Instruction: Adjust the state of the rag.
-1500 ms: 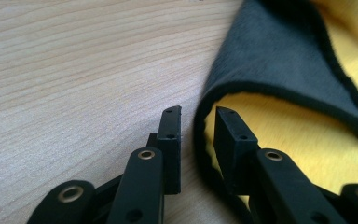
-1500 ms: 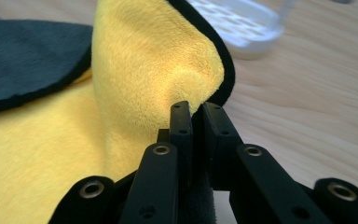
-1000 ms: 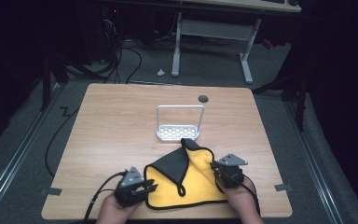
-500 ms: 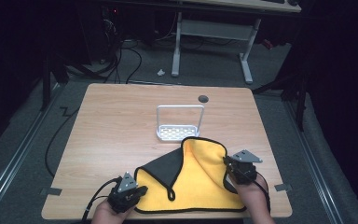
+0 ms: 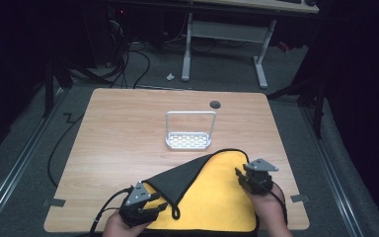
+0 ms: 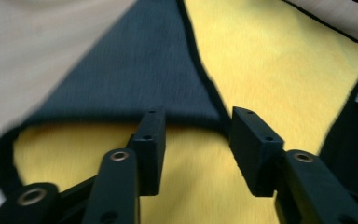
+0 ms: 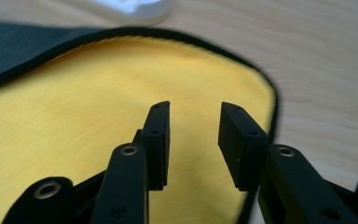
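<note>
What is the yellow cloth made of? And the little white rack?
The yellow cloth looks like soft, fuzzy fabric, maybe microfibre: matte nap, stitched black edging, dark grey back folded over. The white rack looks like painted metal or plastic, hard to say: thin stiff handle, smooth tray with small holes.

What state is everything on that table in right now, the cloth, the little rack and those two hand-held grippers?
Yellow cloth: lying on the table, one corner folded over, dark underside up.
White rack: upright, empty, beyond the cloth.
Left hand-held gripper: just opened, nothing between the jaws.
Right hand-held gripper: just opened, over the cloth, holding nothing.
</note>
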Demonstrator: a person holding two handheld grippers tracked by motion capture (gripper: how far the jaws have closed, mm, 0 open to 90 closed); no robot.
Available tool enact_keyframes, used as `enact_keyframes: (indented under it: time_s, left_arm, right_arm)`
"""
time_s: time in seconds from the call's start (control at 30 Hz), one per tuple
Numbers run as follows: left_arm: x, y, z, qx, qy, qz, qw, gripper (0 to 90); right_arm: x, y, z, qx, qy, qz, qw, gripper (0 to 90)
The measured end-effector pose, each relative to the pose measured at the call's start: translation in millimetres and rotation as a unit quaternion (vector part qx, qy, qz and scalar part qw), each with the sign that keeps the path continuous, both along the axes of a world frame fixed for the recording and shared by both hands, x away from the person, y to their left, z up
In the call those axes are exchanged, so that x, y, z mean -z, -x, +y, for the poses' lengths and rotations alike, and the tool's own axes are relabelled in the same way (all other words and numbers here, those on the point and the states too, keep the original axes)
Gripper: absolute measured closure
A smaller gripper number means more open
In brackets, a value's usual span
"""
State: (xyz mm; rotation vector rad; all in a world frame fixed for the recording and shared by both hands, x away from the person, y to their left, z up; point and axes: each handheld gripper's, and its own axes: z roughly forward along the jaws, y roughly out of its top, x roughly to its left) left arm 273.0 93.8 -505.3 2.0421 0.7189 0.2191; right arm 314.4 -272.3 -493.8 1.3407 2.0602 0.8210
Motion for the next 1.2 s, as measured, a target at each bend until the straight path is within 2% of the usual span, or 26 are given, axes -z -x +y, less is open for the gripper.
enact_keyframes:
  time_s: [0.03, 0.1, 0.17, 0.2, 0.23, 0.27, 0.3, 0.37, 0.43, 0.5, 0.57, 0.6, 0.67, 0.77, 0.8, 0.83, 0.87, 0.9, 1.0, 1.1, 1.2]
  left_arm:
    - [-0.4, -0.6, -4.0, 0.004, 0.004, -0.006, 1.0000, 51.7]
    - [1.5, -6.2, -18.0, 0.014, -0.005, 0.006, 0.9999, 46.5]
    - [9.6, -11.3, -33.2, 0.026, -0.038, 0.016, 0.9988, 43.5]
    - [16.3, -15.1, -40.0, 0.026, -0.062, 0.028, 0.9973, 43.1]
    - [19.8, -16.9, -42.4, 0.025, -0.072, 0.035, 0.9965, 44.9]
    - [21.7, -15.7, -42.9, 0.020, -0.072, 0.023, 0.9969, 47.5]
    - [21.5, -15.8, -42.4, 0.013, -0.077, 0.018, 0.9968, 57.0]
    - [19.3, -18.8, -38.3, 0.010, -0.056, 0.044, 0.9974, 73.2]
    - [11.5, -19.2, -34.1, 0.006, -0.045, 0.052, 0.9976, 87.2]
    - [0.6, -24.5, -28.0, -0.003, -0.032, 0.044, 0.9985, 87.9]
    - [-8.7, -41.5, -15.5, -0.034, -0.023, 0.031, 0.9987, 88.1]
    - [-12.7, -58.3, -4.2, -0.059, -0.011, 0.032, 0.9977, 88.1]
    - [-16.4, -86.1, 13.6, -0.099, -0.008, 0.029, 0.9946, 88.4]
    - [-16.8, -119.0, 31.6, -0.129, -0.012, 0.023, 0.9913, 88.4]
    - [-15.9, -128.8, 35.9, -0.142, -0.015, 0.028, 0.9894, 88.4]
    - [-14.4, -137.4, 39.0, -0.152, -0.015, 0.034, 0.9876, 86.8]
    - [-13.0, -144.6, 41.9, -0.160, -0.015, 0.040, 0.9862, 80.3]
    - [-11.9, -149.5, 44.9, -0.171, -0.013, 0.036, 0.9845, 73.0]
    - [-13.7, -152.0, 57.7, -0.185, 0.017, 0.030, 0.9822, 66.2]
    - [-15.4, -141.3, 63.4, -0.188, 0.052, 0.025, 0.9805, 62.5]
    - [-14.2, -115.1, 52.4, -0.157, 0.059, 0.009, 0.9858, 60.4]
  right_arm:
    - [3.3, 5.1, 6.2, -0.011, 0.002, 0.002, 0.9999, 64.2]
    - [11.3, 13.0, 15.6, -0.029, 0.004, 0.015, 0.9995, 64.1]
    - [19.0, 17.2, 21.2, -0.036, 0.009, 0.023, 0.9990, 64.0]
    - [21.3, 17.8, 22.1, -0.039, 0.008, 0.025, 0.9989, 64.0]
    - [24.3, 18.8, 23.5, -0.040, 0.008, 0.033, 0.9986, 64.1]
    - [26.0, 19.4, 24.2, -0.041, 0.008, 0.035, 0.9985, 64.3]
    - [27.5, 20.7, 24.8, -0.043, 0.009, 0.036, 0.9984, 65.6]
    - [27.8, 23.0, 24.4, -0.048, 0.010, 0.035, 0.9982, 67.2]
    - [27.7, 24.1, 22.1, -0.051, 0.005, 0.038, 0.9980, 68.8]
    - [27.9, 26.4, 19.8, -0.051, 0.005, 0.037, 0.9980, 69.5]
    - [27.9, 28.7, 18.1, -0.052, 0.005, 0.038, 0.9979, 69.7]
    - [27.9, 29.6, 17.0, -0.052, 0.006, 0.037, 0.9979, 69.7]
    - [28.1, 31.5, 14.9, -0.053, 0.002, 0.038, 0.9979, 69.6]
    - [27.4, 32.5, 12.2, -0.052, 0.004, 0.039, 0.9979, 69.1]
    - [27.3, 32.8, 11.2, -0.050, 0.007, 0.039, 0.9979, 68.9]
    - [27.0, 32.9, 9.5, -0.050, 0.014, 0.037, 0.9980, 68.6]
    - [27.2, 33.0, 7.7, -0.046, 0.013, 0.036, 0.9982, 68.1]
    - [27.4, 33.1, 5.4, -0.044, 0.009, 0.037, 0.9983, 67.7]
    - [27.7, 32.9, 0.6, -0.037, 0.001, 0.039, 0.9986, 66.9]
    - [27.8, 30.8, -3.3, -0.035, 0.005, 0.035, 0.9988, 66.9]
    - [27.3, 26.8, -13.5, -0.023, 0.001, 0.040, 0.9989, 66.5]
